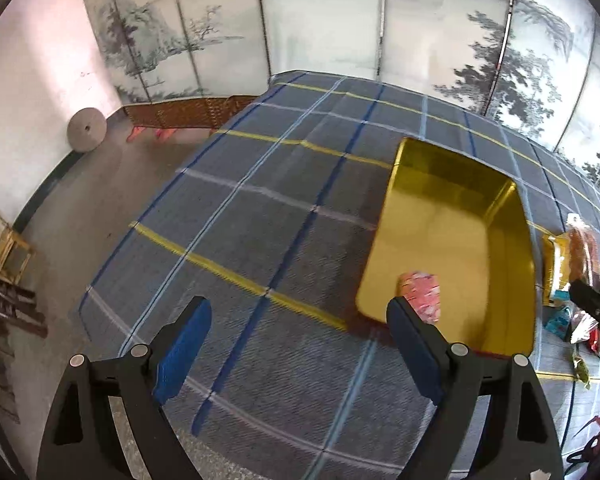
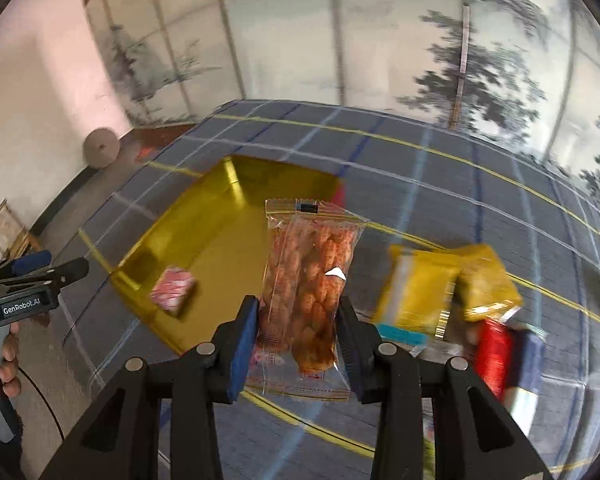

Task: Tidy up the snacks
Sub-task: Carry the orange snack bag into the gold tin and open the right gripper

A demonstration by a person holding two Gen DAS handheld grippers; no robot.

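Blue-padded jaws of the right gripper (image 2: 298, 344) are clamped on a clear plastic packet of orange-brown snacks (image 2: 312, 280), held above the grey plaid tablecloth (image 2: 440, 184). Beyond it, a small pink wrapped snack (image 2: 174, 290) lies inside the open gold metal tin (image 2: 220, 220). Jaws of the left gripper (image 1: 300, 340) stand wide apart over the cloth, beside the tin.

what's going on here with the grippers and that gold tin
A person is sorting snacks into an open gold tin on a plaid tablecloth. The right gripper is shut on a clear packet of fried twists, held above the table near the tin. The left gripper is open and holds nothing. One pink wrapped snack already lies in the tin; more packets wait beside it.
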